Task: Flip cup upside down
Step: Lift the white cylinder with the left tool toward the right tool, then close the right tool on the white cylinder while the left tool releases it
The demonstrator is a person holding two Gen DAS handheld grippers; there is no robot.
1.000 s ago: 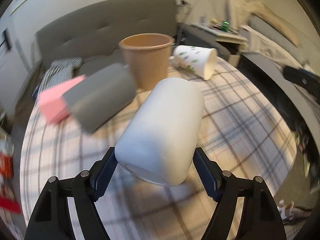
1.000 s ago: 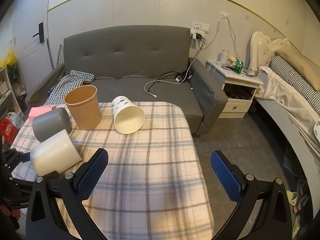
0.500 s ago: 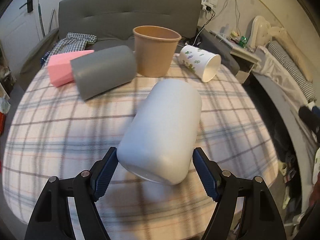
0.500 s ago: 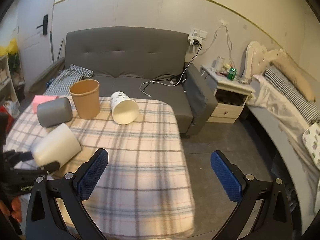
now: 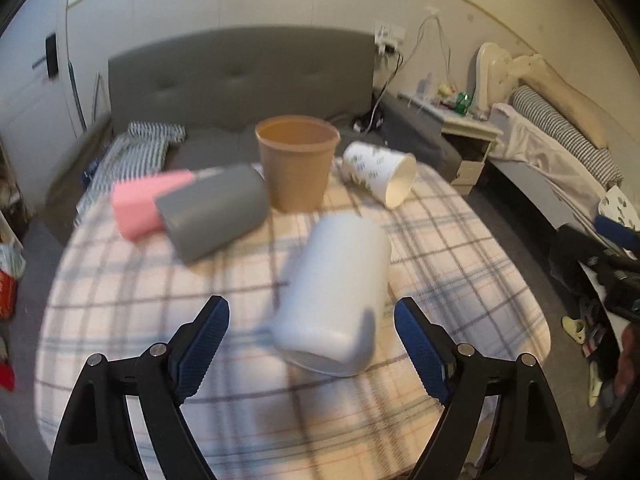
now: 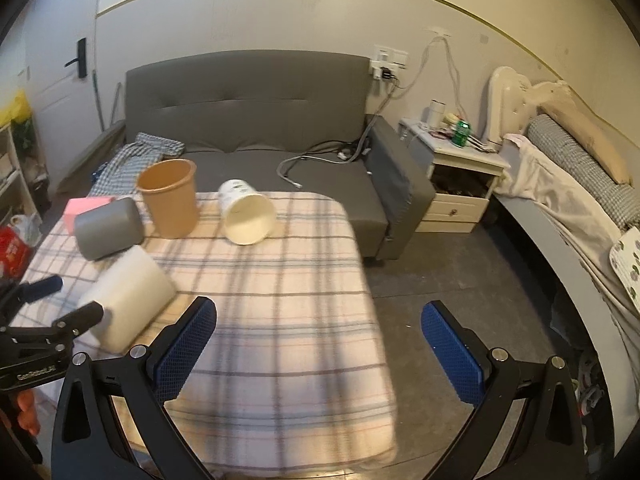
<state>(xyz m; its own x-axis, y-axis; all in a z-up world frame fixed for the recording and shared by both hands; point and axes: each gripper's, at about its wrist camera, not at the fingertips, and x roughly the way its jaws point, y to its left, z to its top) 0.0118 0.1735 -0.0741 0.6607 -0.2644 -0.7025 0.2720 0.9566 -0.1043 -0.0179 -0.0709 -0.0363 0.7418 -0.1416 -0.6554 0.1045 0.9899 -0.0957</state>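
A plain white cup (image 5: 334,296) lies on its side on the plaid-covered table (image 5: 460,264), between the tips of my left gripper (image 5: 312,340). That gripper is open, with its jaws standing apart from the cup's sides. The cup also shows in the right wrist view (image 6: 128,296), at the left by the left gripper (image 6: 44,320). My right gripper (image 6: 320,340) is open and empty over the table's right front part.
A grey cup (image 5: 212,212) and a pink block (image 5: 140,200) lie at the back left. A brown paper cup (image 5: 298,160) stands upright at the back. A printed white cup (image 5: 380,176) lies on its side. A grey sofa (image 6: 248,120) is behind, a nightstand (image 6: 456,176) and bed at the right.
My left gripper has opened and let go of the white cup, which now lies on the table. The left gripper has drawn back a little. The right gripper has stayed open.
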